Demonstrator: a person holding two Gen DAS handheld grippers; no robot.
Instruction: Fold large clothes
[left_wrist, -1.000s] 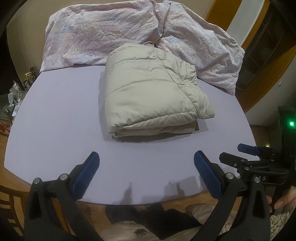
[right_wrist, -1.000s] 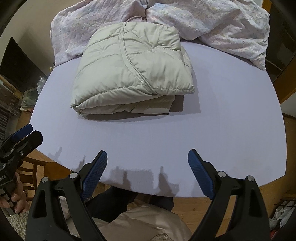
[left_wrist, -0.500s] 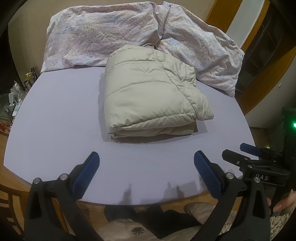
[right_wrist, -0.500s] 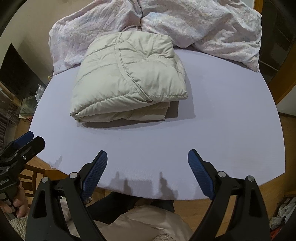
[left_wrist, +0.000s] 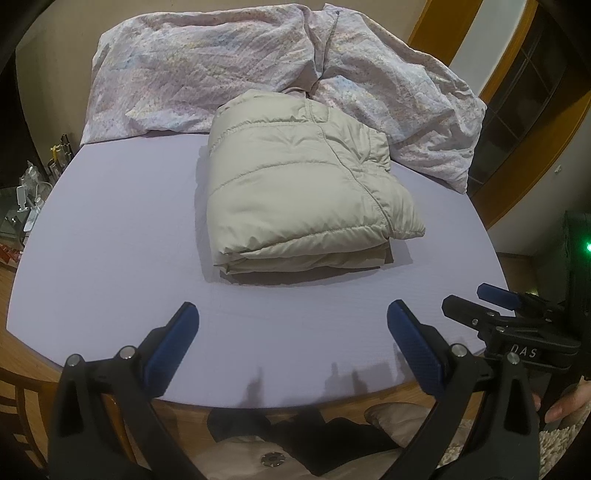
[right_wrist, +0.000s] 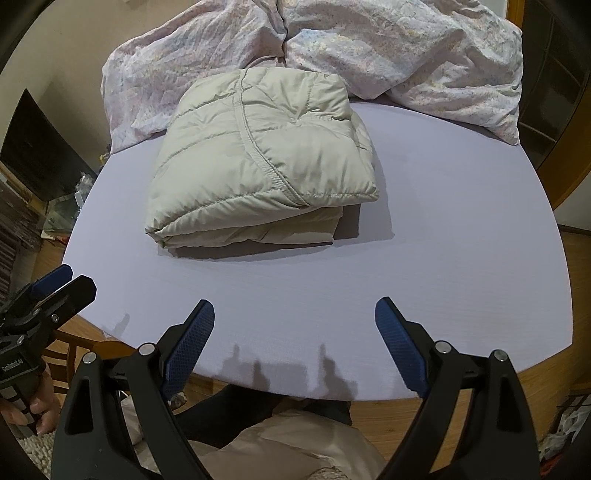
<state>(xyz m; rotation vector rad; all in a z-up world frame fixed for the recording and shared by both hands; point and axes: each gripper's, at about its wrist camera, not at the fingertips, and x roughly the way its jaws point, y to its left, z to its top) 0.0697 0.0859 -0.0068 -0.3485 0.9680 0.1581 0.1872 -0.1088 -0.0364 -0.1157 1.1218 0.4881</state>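
Observation:
A beige puffer jacket lies folded into a thick rectangle on the lavender table; it also shows in the right wrist view. My left gripper is open and empty above the table's near edge, well short of the jacket. My right gripper is open and empty, also at the near edge. The right gripper shows at the right of the left wrist view, and the left gripper shows at the left of the right wrist view.
A crumpled floral duvet is heaped along the table's far side, touching the jacket's back edge. The lavender table top ends in a wooden rim near me. Cluttered shelves stand at the left. A wooden door frame is at the right.
Both grippers have drawn back slightly toward the near edge, so the jacket sits a little farther away. Both stay open. The jacket has not moved.

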